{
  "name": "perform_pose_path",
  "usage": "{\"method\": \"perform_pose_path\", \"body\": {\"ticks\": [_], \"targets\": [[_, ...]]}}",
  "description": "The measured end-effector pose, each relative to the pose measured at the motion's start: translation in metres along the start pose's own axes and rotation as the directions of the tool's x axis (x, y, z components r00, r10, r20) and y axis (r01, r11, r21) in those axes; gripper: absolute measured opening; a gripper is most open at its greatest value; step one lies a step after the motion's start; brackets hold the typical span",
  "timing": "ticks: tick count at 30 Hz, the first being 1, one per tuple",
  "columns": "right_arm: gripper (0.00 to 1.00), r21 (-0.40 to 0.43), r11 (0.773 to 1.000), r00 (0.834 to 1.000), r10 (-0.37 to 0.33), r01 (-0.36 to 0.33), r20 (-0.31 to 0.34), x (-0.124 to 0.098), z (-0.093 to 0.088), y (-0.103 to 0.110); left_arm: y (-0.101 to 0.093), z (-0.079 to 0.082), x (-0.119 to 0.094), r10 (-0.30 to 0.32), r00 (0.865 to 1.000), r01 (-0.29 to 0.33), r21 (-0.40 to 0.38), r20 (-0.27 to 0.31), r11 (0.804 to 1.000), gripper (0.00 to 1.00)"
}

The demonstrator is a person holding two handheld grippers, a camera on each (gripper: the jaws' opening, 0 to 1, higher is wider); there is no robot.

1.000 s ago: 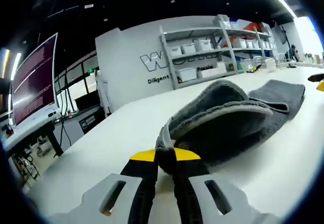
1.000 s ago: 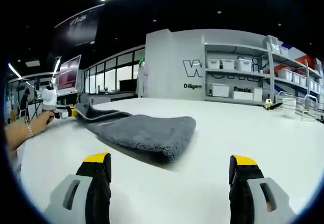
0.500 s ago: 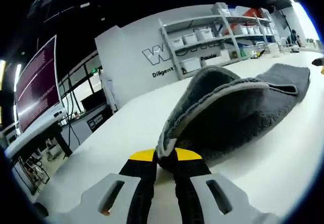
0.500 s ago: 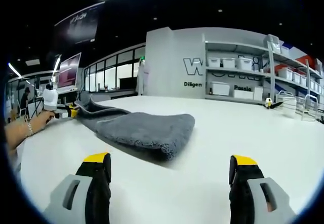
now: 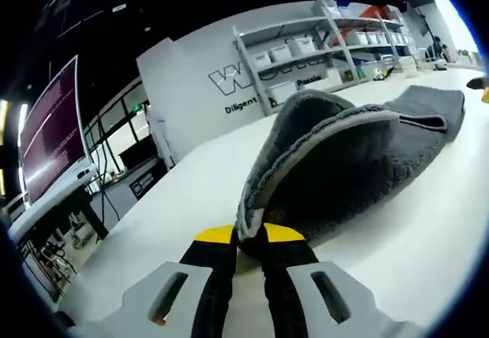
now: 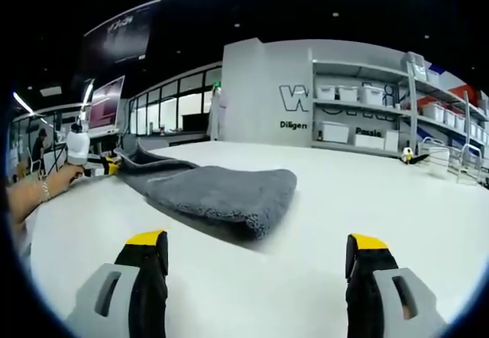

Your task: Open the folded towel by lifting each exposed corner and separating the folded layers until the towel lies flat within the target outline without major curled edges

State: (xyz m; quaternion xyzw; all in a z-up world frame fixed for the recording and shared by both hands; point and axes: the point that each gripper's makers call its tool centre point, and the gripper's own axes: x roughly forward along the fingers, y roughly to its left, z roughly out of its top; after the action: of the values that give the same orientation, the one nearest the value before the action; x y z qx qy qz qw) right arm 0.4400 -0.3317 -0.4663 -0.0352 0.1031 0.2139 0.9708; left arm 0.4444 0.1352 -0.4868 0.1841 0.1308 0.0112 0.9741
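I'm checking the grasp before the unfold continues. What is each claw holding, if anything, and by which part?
The left claw is shut on the gray towel, pinching one corner at its stitched edge. The right claw is open and holds nothing.

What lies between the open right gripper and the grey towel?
Bare white table. In the right gripper view, nothing sits between the right gripper and the towel; the left gripper grips the towel's far corner.

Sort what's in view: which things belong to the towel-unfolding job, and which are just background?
Job:
- grey towel, corner lifted
- left gripper, shut on that corner
- right gripper, open, away from the towel
- white table

Background:
- shelves with bins
- monitor
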Motion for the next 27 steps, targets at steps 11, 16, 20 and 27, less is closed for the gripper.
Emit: {"method": "perform_pose_path", "body": {"ticks": [11,16,20,27], "targets": [[0.99,0.043,0.999,1.000,0.006,-0.007,0.013,0.000,0.003,-0.004,0.010,0.034,-0.012,0.014,0.989,0.004,-0.120,0.150,0.993,0.27],[0.99,0.051,0.999,1.000,0.010,-0.010,0.013,0.000,0.002,-0.003,0.008,0.049,-0.013,-0.013,0.981,0.045,-0.166,0.191,0.985,0.32],[0.99,0.046,0.999,1.000,0.007,-0.008,0.014,-0.001,0.003,-0.003,0.003,0.053,-0.012,-0.036,0.976,0.074,-0.170,0.215,0.983,0.40],[0.99,0.044,0.999,1.000,0.009,-0.010,0.012,-0.002,0.002,-0.001,-0.015,0.066,-0.010,-0.133,0.957,0.181,-0.176,0.257,0.967,0.51]]}}
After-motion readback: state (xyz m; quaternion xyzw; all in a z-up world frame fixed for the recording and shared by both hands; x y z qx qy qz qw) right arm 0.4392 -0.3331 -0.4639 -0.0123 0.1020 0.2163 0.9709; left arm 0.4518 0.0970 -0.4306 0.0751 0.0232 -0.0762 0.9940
